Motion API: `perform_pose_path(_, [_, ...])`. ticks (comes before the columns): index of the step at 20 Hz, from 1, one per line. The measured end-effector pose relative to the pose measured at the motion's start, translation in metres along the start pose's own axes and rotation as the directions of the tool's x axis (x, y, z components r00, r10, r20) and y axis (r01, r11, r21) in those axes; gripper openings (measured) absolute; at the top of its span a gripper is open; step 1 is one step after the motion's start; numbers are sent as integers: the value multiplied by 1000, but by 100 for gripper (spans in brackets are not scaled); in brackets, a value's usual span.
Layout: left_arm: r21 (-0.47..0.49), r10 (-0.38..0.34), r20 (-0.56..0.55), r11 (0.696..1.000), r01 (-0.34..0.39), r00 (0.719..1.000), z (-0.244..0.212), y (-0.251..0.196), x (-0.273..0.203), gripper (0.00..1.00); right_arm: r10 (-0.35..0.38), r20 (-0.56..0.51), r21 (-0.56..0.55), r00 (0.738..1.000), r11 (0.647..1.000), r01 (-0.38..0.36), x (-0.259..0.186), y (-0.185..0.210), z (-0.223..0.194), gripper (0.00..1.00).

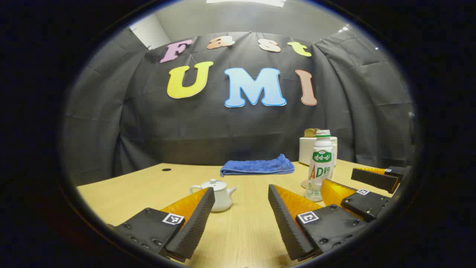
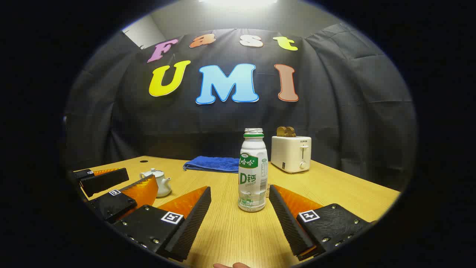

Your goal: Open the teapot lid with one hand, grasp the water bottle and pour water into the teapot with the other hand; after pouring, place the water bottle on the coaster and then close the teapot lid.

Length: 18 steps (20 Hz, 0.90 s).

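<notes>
So nothing done yet: teapot (image 1: 219,195) lid on, beyond your left gripper (image 1: 238,223), fingers spread, empty; water bottle (image 2: 253,171) upright on table (image 2: 230,230) ahead of right gripper (image 2: 240,219), released; pour, coaster, closing remain

Printed wrap label on the water bottle (image 2: 253,175), centre of the right gripper view: green band with pale characters on top, larger coloured characters below, fine print down its right edge. Same label at right of centre in the left gripper view (image 1: 320,163), partly turned away.

Short dark brand word near the top front of the toaster (image 2: 292,154), right of the bottle.

Square black-and-white coded tag (image 1: 173,219) on each finger base of the left gripper (image 1: 241,190); likewise on the right gripper (image 2: 240,188), lower frame.
</notes>
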<state>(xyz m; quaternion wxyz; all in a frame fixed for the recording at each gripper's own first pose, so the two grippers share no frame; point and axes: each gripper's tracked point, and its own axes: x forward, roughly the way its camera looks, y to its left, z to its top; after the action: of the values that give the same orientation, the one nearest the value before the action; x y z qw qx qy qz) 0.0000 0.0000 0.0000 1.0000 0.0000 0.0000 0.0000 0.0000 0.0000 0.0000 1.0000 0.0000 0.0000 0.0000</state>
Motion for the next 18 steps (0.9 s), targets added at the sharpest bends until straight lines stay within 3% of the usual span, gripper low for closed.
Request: perform_pose_path(18, [0,-27,3,1000,27,1000,3,-2,2,100,-4,1,0,1000,1000,4,-1,0,2,97])
